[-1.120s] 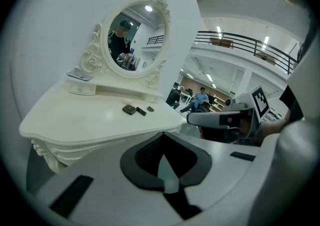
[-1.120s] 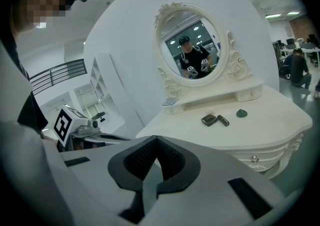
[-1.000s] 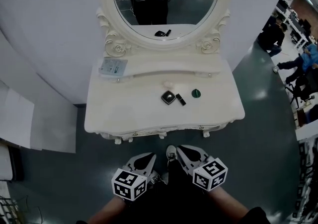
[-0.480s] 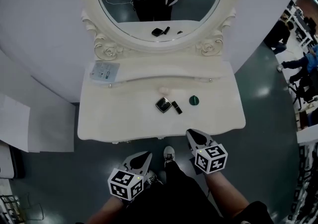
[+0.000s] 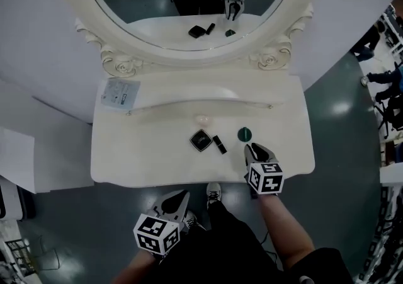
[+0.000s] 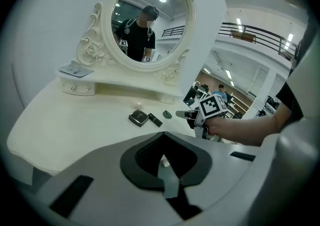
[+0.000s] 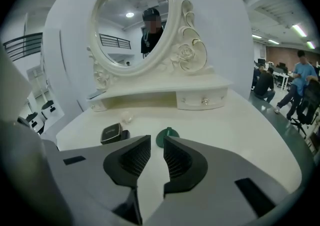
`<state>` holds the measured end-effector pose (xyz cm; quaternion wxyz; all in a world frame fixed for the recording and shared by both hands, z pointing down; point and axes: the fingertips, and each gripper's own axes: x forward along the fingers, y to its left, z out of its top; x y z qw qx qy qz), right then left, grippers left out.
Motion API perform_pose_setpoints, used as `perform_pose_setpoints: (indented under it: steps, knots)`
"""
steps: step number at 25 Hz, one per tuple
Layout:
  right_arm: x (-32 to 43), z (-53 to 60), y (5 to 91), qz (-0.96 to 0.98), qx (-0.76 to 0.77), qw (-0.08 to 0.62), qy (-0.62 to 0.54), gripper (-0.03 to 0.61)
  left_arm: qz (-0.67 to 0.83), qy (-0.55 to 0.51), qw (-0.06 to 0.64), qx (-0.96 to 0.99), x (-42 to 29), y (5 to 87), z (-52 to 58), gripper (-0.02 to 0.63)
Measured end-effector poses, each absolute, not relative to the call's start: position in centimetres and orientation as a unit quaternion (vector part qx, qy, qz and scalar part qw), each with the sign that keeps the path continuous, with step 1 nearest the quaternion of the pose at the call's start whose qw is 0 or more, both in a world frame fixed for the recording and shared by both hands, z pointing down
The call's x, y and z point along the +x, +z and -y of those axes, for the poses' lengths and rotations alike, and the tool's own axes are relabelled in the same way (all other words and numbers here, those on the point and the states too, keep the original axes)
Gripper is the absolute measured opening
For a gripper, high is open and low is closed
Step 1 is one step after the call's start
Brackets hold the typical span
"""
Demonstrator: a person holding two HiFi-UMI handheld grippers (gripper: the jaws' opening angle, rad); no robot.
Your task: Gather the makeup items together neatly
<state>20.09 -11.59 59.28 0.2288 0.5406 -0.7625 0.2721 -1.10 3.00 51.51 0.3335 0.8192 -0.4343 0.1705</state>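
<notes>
The right hand-held gripper (image 7: 156,143), its jaws just opened to a narrow gap with nothing between them, sits just short of the green disc (image 5: 244,133). On the worktop (image 5: 145,150), a black tube (image 5: 219,144) and a compact (image 5: 200,141) lie beside that disc. The left hand-held gripper (image 6: 163,160), closed and empty, is well away from it

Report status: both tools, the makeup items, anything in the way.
Left tool shut, empty, short of the table. Right tool just opening, nothing between, nosed at green disc. Compact and black tube side by side. Nothing in the way.
</notes>
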Motion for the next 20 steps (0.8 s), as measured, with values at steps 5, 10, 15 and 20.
perform_pose_setpoints:
  steps: [5,10,15,20]
  knots:
    - [20.1,14.2,61.9,0.756,0.536,0.263,0.269,0.101,0.448,0.176,0.342,0.807,-0.8,52.0,-1.2,0.009]
    - [20.0,14.9,64.1,0.748,0.522,0.303,0.275,0.101,0.458,0.177,0.345,0.800,-0.8,52.1,0.1,0.009]
    - [19.9,14.7,64.7,0.748,0.514,0.324,0.266,0.086,0.461,0.176,0.338,0.802,-1.2,51.4,0.9,0.009]
    - [20.1,14.1,64.3,0.742,0.523,0.320,0.272,0.034,0.452,0.171,0.331,0.811,-2.3,50.8,2.0,0.009]
